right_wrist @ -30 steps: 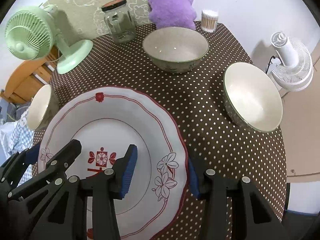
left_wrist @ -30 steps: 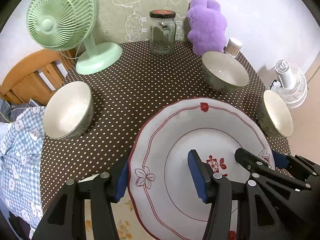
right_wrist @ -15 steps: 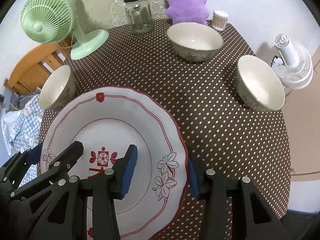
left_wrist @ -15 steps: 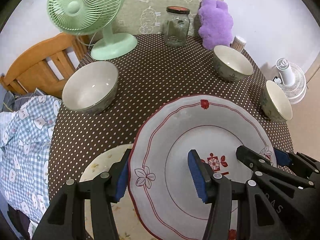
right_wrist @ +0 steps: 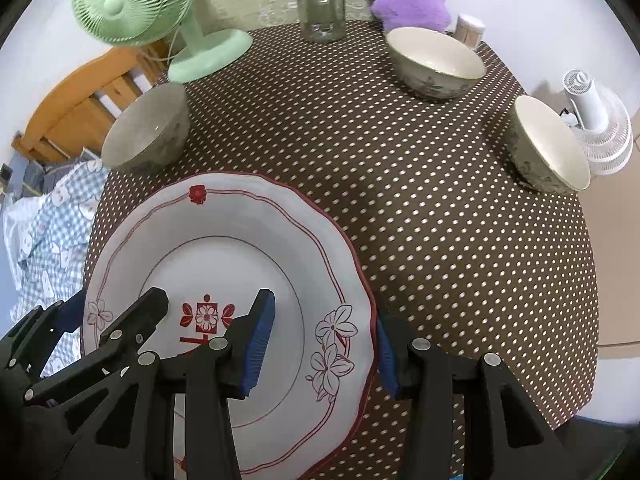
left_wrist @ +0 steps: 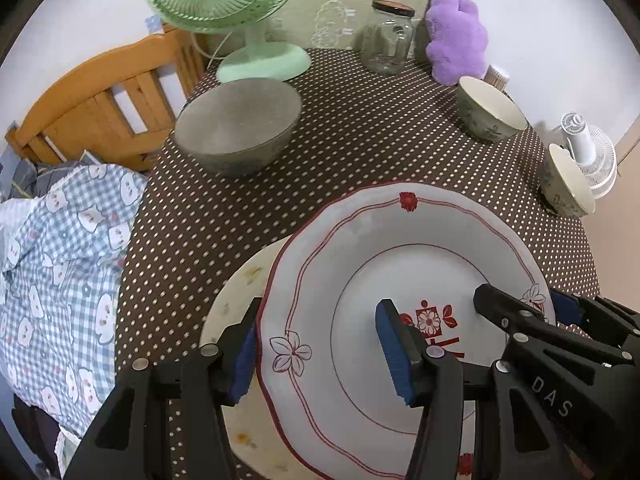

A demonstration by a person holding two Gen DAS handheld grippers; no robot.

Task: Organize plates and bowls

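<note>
A white plate with a red scalloped rim (left_wrist: 400, 248) (right_wrist: 224, 248) hangs between both grippers above the dotted brown tablecloth. My left gripper (left_wrist: 320, 344) is shut on its left rim, one pad under the edge and one inside the well. My right gripper (right_wrist: 322, 344) is shut on the opposite rim. Under the held plate's left side lies a cream plate with small yellow flowers (left_wrist: 240, 292), mostly hidden. Three grey-green bowls stand on the table: one at the left (left_wrist: 238, 126) (right_wrist: 146, 136), one at the back (left_wrist: 490, 114) (right_wrist: 436, 60), one at the right edge (left_wrist: 568, 182) (right_wrist: 548, 144).
At the table's back stand a green desk fan (left_wrist: 248, 40), a glass jar (left_wrist: 386, 36), a purple plush toy (left_wrist: 456, 40) and a small swab tub (right_wrist: 469, 29). A wooden chair (left_wrist: 100, 108) with a blue checked cloth (left_wrist: 60, 280) is at the left. A white fan (right_wrist: 600, 128) stands on the floor.
Both grippers have carried the plate toward the table's near left side. The bowls and fan now look farther off, and the cream plate has come into view beneath the held plate.
</note>
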